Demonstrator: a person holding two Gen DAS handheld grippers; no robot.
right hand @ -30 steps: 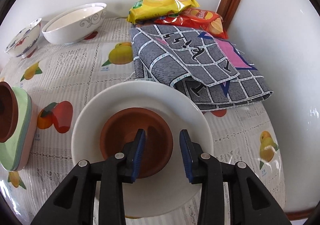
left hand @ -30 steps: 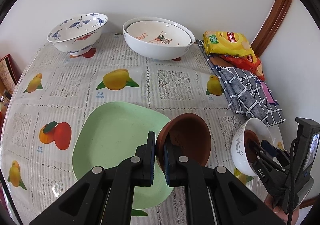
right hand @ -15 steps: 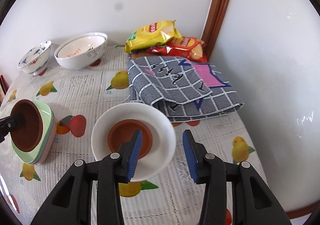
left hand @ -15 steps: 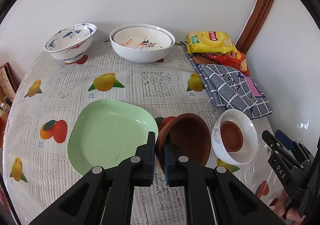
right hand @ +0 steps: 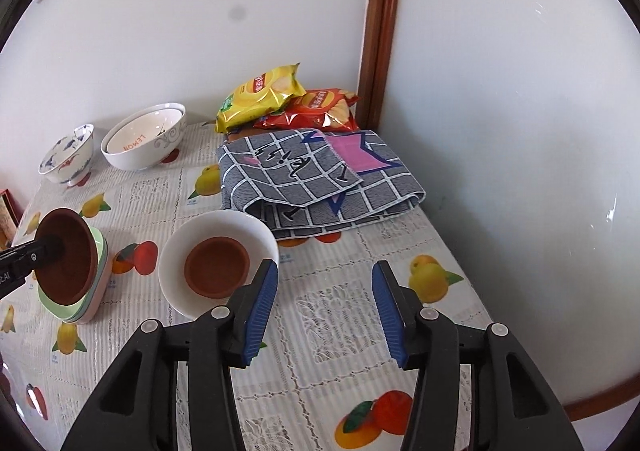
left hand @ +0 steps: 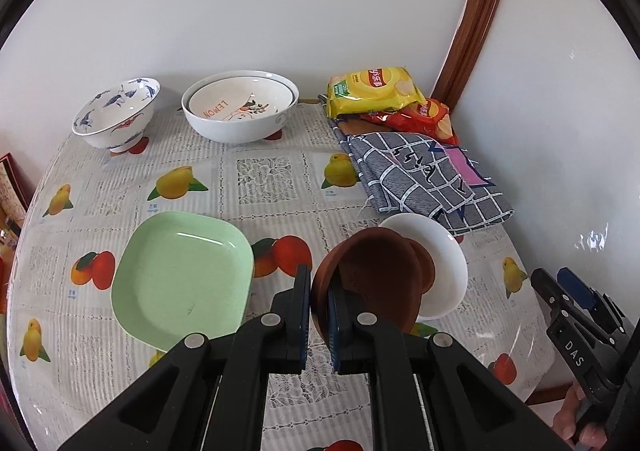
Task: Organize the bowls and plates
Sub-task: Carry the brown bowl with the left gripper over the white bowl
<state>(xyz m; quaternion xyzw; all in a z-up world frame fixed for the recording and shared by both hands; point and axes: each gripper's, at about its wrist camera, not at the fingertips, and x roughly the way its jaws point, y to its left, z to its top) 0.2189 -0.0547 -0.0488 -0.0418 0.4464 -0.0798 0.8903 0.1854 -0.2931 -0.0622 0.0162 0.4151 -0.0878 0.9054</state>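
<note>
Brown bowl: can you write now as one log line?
left tongs: shut on brown bowl | right tongs: open, empty | white bowl: holds second brown bowl

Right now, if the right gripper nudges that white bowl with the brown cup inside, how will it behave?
The white bowl looks glazed, so it would probably slide on the shiny tablecloth. The brown cup sits loose inside and may rattle. Both look breakable.

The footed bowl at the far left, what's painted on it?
Blue bird-like figures with red marks on white; the footed bowl shows best in the left wrist view.
</note>
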